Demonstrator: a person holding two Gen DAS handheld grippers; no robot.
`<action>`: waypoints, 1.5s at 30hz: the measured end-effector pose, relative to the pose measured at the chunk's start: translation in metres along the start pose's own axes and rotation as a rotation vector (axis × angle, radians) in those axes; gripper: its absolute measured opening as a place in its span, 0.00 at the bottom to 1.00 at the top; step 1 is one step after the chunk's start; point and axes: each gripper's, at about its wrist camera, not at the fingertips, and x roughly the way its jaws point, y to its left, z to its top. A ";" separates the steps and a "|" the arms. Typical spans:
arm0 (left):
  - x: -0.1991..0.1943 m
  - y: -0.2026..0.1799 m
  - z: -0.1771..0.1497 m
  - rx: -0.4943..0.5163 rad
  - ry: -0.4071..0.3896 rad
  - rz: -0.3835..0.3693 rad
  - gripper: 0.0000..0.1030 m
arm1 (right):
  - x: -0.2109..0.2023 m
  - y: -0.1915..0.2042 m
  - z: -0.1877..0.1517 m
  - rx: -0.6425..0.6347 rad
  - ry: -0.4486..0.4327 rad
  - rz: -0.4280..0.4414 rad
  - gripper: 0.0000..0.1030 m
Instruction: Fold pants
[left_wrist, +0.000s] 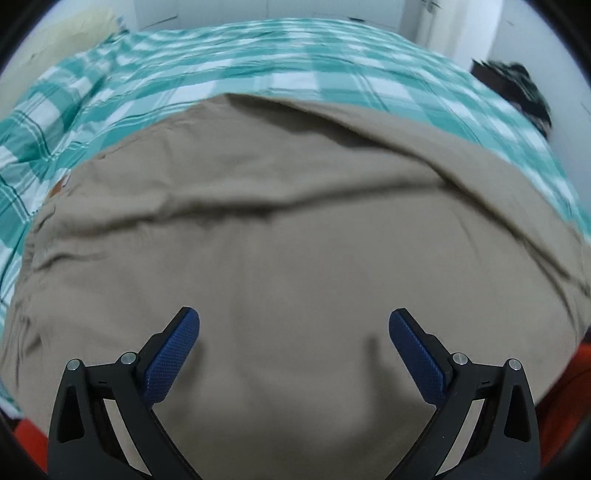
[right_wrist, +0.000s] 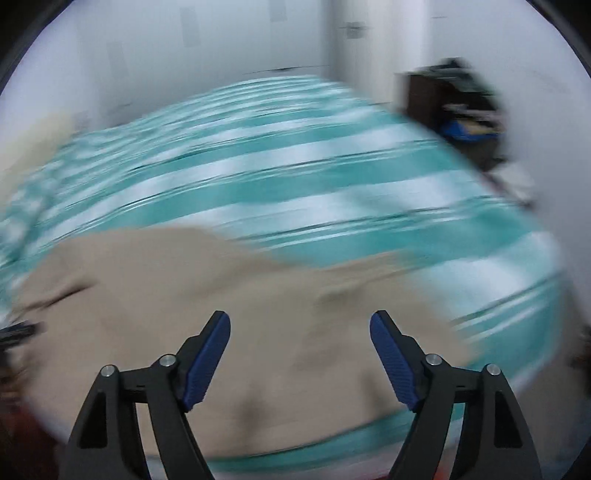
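Tan pants (left_wrist: 280, 229) lie spread on a bed with a teal and white checked cover (left_wrist: 258, 62). My left gripper (left_wrist: 294, 317) is open and empty, hovering just above the middle of the cloth. In the right wrist view the pants (right_wrist: 177, 295) show blurred at the lower left, on the same cover (right_wrist: 332, 177). My right gripper (right_wrist: 300, 321) is open and empty above the pants' right part, near their edge.
A dark piece of furniture with clutter (right_wrist: 454, 110) stands beyond the bed's right side; it also shows in the left wrist view (left_wrist: 517, 88). White walls and doors (right_wrist: 221, 44) lie behind the bed. A pale pillow (left_wrist: 74, 29) sits at the far left.
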 end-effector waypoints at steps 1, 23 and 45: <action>0.001 -0.008 -0.008 0.017 0.011 0.010 0.99 | 0.005 0.038 -0.010 -0.040 0.019 0.069 0.76; 0.019 -0.009 -0.043 -0.003 -0.038 0.006 0.99 | 0.079 0.177 -0.100 -0.280 -0.001 0.133 0.81; 0.019 -0.010 -0.044 0.008 -0.048 0.013 0.99 | 0.080 0.175 -0.101 -0.281 -0.003 0.131 0.82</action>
